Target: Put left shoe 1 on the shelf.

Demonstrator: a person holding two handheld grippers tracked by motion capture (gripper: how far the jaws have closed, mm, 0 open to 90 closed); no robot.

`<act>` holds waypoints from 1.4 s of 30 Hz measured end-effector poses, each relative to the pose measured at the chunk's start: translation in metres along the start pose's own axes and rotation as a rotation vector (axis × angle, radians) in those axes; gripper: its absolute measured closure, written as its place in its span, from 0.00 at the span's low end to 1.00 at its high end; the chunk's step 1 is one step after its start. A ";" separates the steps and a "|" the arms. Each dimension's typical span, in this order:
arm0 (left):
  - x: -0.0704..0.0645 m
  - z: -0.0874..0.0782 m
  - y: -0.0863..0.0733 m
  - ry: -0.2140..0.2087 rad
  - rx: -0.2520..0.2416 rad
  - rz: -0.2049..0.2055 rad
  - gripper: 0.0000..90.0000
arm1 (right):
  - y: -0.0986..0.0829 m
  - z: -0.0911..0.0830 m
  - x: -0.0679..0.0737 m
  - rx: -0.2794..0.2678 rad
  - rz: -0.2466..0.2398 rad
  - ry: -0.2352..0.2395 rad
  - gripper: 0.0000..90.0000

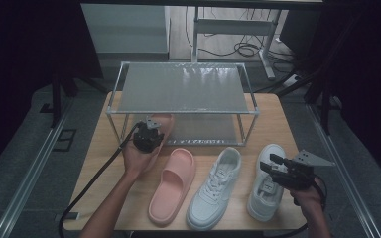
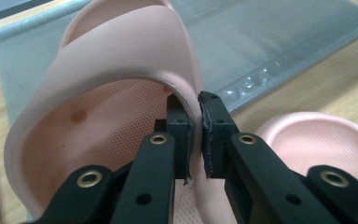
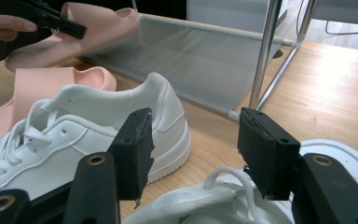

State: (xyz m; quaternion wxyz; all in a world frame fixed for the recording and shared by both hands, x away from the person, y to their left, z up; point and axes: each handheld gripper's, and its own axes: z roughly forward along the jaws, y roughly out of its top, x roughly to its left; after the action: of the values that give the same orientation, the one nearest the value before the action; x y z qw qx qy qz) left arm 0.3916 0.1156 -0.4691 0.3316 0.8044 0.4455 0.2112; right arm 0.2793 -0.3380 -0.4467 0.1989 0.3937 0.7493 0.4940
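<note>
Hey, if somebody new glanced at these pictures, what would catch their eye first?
Probably the pink slide pinched by its strap in the left gripper, held up at the front of the metal shoe rack. Next, its twin slide and two white sneakers lined up on the wooden table, with the right gripper open above the rightmost sneaker.

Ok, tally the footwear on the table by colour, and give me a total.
Pink slides: 2, one flat on the table, one held by the left hand-held gripper at the rack
White sneakers: 2
Total: 4
</note>
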 end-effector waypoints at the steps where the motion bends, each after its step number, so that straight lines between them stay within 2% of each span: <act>1: 0.000 0.002 0.001 -0.002 0.002 -0.002 0.93 | 0.000 0.000 0.000 0.000 0.000 -0.001 0.50; 8: -0.004 0.019 0.006 0.017 0.016 0.010 0.93 | 0.000 -0.001 -0.001 0.001 0.000 -0.002 0.50; 10: -0.004 0.023 0.006 0.015 0.016 -0.007 0.93 | 0.000 -0.001 -0.001 0.001 0.000 -0.001 0.50; 18: -0.001 0.033 0.005 0.014 0.034 -0.002 0.92 | -0.001 0.001 0.000 0.007 -0.002 0.000 0.50; 21: -0.001 0.036 0.004 0.006 0.037 0.008 0.90 | -0.001 0.002 0.000 0.009 -0.002 0.001 0.50; 22: -0.002 0.035 0.003 0.004 0.039 0.002 0.85 | -0.001 0.002 0.000 0.009 -0.003 0.001 0.50; 25: -0.003 0.030 0.002 -0.013 0.034 -0.017 0.71 | -0.001 0.001 0.000 0.005 -0.002 0.000 0.50; 27: -0.003 0.025 0.000 -0.025 0.041 -0.012 0.68 | -0.001 0.000 0.000 0.004 0.000 -0.001 0.50; 28: -0.003 0.023 -0.001 -0.032 0.040 -0.026 0.66 | -0.001 0.000 0.000 0.004 0.000 -0.001 0.50; 32: -0.002 0.010 -0.008 -0.065 0.042 -0.033 0.63 | -0.001 0.000 0.001 0.003 -0.005 -0.001 0.50; 36: -0.001 -0.004 -0.019 -0.095 0.040 -0.035 0.63 | -0.001 -0.001 0.001 0.003 -0.005 -0.003 0.50; 42: 0.003 -0.026 -0.038 -0.112 0.016 -0.044 0.79 | 0.000 0.000 0.002 0.008 -0.005 0.000 0.50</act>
State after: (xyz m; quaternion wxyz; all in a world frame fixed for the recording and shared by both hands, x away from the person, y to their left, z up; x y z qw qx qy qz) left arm 0.3550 0.1415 -0.4785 0.3540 0.8075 0.4457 0.1551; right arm 0.2779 -0.3369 -0.4467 0.1986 0.3923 0.7523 0.4906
